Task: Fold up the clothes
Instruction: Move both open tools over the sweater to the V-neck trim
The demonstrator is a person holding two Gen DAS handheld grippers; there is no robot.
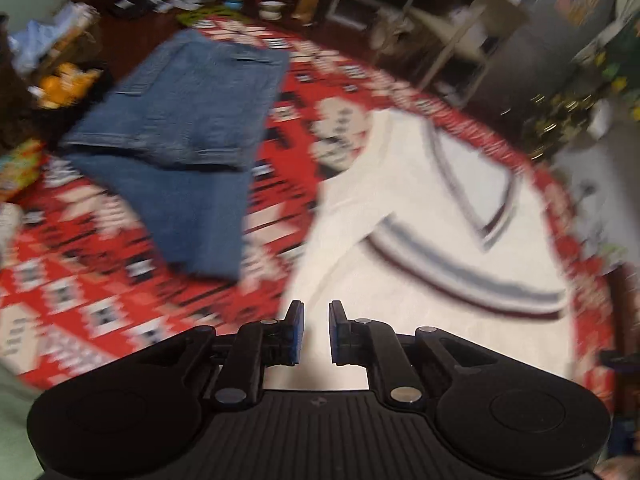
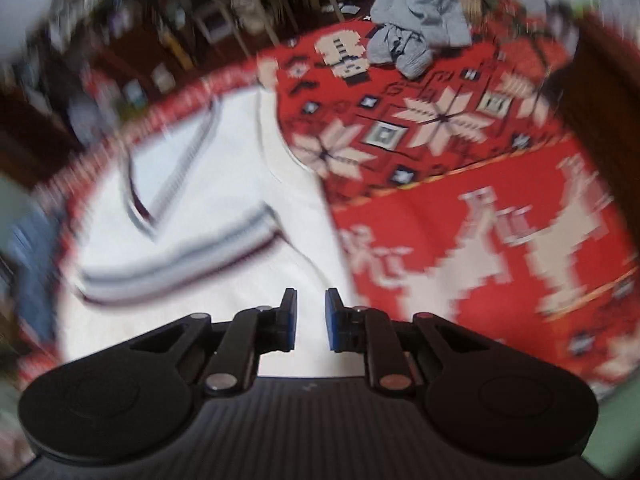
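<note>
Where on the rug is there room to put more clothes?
Bare red rug lies right of the white sweater, before the grey clothes heap. A narrower strip separates sweater and jeans. The rug's edges are cluttered.

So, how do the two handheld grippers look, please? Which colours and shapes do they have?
Both look alike. The left gripper and the right gripper are matte black, with blue pads on two flat fingers, silver rivets on jointed linkage bars, a ribbed top plate and two round discs. No cables or sleeves show.
</note>
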